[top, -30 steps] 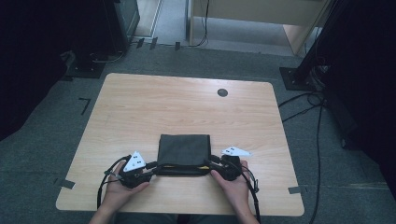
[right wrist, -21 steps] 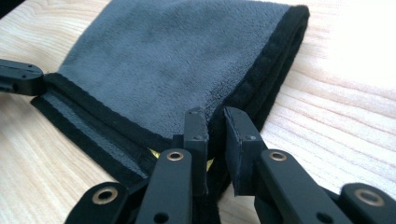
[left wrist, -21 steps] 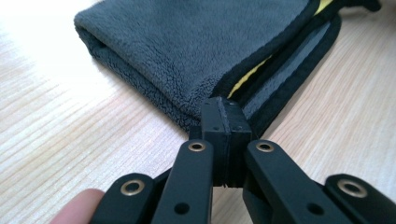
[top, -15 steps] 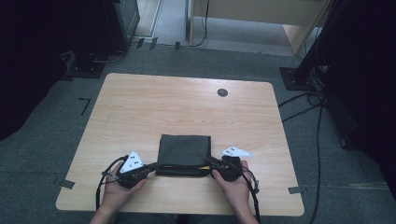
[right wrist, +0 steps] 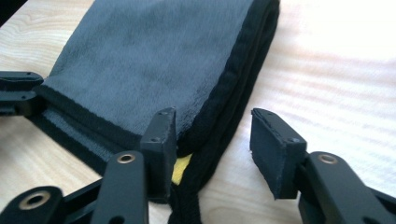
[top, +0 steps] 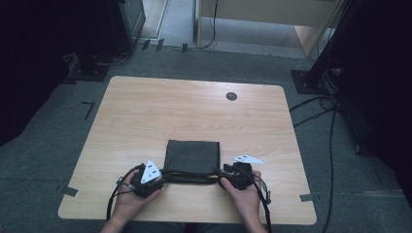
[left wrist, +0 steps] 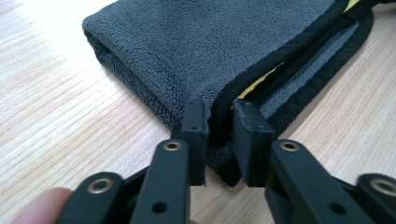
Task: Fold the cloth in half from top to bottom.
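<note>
A folded dark grey fleece towel with black piping and a yellow inner layer [top: 192, 158] was held at its two near corners, at the near middle of the pale wood-grain table [top: 145, 116].

The left tool [left wrist: 219, 123] was clenched on the piped corner, seemingly so that the layers could be lifted together. The right tool [right wrist: 212, 140] was spread wide around the opposite corner, not yet gripping. The pile looked soft and nubbly, the edging firm and cord-like.

folded dark cloth [top: 192, 156] on wooden table [top: 160, 111]; left gripper [top: 156, 177], right gripper [top: 224, 175] at near corners.
</note>
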A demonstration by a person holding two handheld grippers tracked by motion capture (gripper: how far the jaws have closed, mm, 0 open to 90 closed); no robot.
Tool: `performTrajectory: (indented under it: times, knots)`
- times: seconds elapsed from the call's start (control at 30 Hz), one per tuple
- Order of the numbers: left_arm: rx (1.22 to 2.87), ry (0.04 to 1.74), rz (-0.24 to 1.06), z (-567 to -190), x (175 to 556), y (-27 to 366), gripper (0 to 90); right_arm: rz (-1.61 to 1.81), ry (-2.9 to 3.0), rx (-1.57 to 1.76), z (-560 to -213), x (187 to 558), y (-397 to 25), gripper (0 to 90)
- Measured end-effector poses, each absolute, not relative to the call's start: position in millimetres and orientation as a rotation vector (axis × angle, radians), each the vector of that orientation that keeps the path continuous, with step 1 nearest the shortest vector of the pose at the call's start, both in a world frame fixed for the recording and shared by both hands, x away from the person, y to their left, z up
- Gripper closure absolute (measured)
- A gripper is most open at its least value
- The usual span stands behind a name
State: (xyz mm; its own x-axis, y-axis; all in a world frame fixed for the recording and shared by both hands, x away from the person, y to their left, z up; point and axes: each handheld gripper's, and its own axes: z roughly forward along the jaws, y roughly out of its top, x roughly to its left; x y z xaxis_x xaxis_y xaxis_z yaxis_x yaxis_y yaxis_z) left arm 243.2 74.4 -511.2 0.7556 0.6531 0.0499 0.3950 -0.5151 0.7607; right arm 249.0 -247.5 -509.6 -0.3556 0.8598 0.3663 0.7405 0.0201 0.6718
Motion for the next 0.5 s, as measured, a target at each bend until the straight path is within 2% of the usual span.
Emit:
performTrajectory:
  times: [0.03, 0.1, 0.17, 0.33, 0.5]
  knots:
    - [2.175, 0.780, 0.426, -511, 243, 74, 78.0, 1.248, 2.147, 1.702, -511, 249, -247, 55.8]
    - [2.173, 0.772, 0.429, -511, 243, 74, 82.4, 1.277, 2.166, 1.698, -511, 248, -246, 67.9]
    - [2.150, 0.776, 0.413, -510, 243, 76, 84.6, 1.273, 2.172, 1.652, -509, 246, -243, 73.1]
    - [2.113, 0.745, 0.416, -503, 241, 80, 86.2, 1.278, 2.177, 1.605, -504, 244, -241, 79.0]
    - [2.099, 0.699, 0.412, -491, 234, 87, 86.3, 1.299, 2.189, 1.549, -491, 239, -238, 80.3]
